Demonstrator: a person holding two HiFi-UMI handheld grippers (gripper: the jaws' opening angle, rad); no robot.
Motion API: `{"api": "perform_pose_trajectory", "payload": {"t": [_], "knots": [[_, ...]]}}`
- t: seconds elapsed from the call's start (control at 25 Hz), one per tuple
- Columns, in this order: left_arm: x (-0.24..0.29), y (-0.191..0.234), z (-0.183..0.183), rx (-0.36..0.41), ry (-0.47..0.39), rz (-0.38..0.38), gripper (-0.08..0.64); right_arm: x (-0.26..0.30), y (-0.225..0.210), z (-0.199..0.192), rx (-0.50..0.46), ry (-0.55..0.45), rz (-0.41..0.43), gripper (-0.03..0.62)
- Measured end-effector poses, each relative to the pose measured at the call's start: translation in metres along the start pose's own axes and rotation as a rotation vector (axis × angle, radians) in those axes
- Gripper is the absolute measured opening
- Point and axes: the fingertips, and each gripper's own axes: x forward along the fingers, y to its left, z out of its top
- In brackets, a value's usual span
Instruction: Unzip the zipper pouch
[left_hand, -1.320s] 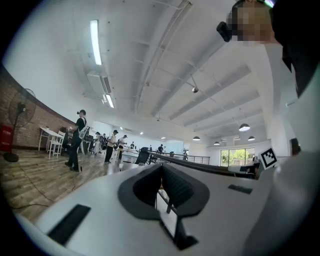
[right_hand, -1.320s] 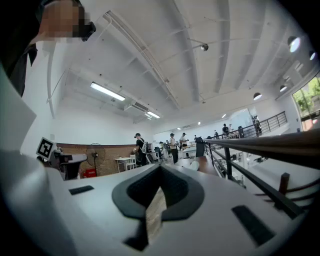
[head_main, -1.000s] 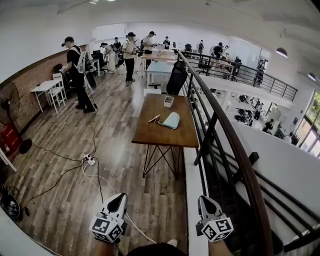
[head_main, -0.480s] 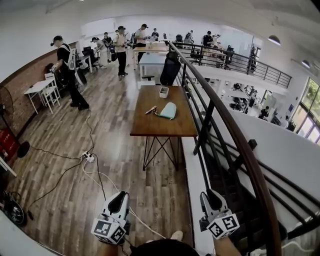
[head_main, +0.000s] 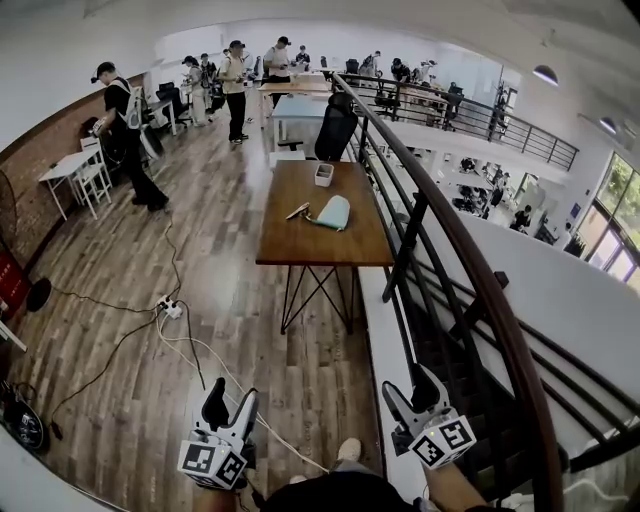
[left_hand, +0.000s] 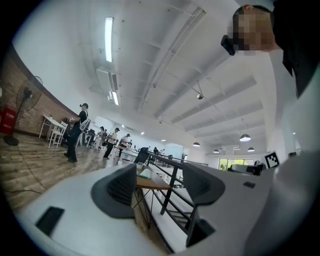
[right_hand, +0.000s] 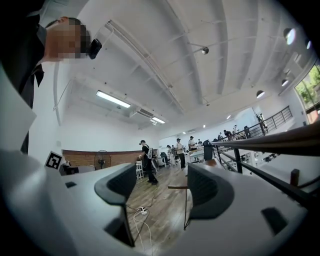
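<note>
1. The left tongs (head_main: 230, 408) and right tongs (head_main: 410, 392) are held low and level at the near edge of the scene. Both pairs of jaws have just been opening and stand apart with nothing between them.
2. The pale teal zipper pouch (head_main: 334, 212) lies flat on the wooden bench (head_main: 320, 250), far across the floor and untouched. A small tan object (head_main: 298, 211) sits just to its left and a white tub (head_main: 323, 174) farther back.
3. A white cable (head_main: 215, 365) and a power strip (head_main: 170, 308) sprawl over the plank floor between the person and the bench. A foot could catch on them during the approach.
4. The dark railing (head_main: 440, 250) runs close on the right, so a wide swing of the right tongs could clip it.
5. The pouch looks soft and light. Unless one pair of tongs pins the fabric, a tug on the slider would likely drag the whole pouch into the tan object or toward the bench edge.
6. The slider is too small to make out from here, so the tongs may close on the wrong end.
</note>
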Motion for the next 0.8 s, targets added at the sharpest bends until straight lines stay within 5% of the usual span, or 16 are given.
{"api": "perform_pose_trajectory", "payload": {"t": [0.8], "knots": [[0.180, 0.016, 0.000, 0.066, -0.003, 0.074, 0.287, 0.149, -0.150, 0.013, -0.010, -0.017, 0.080, 0.313]]}}
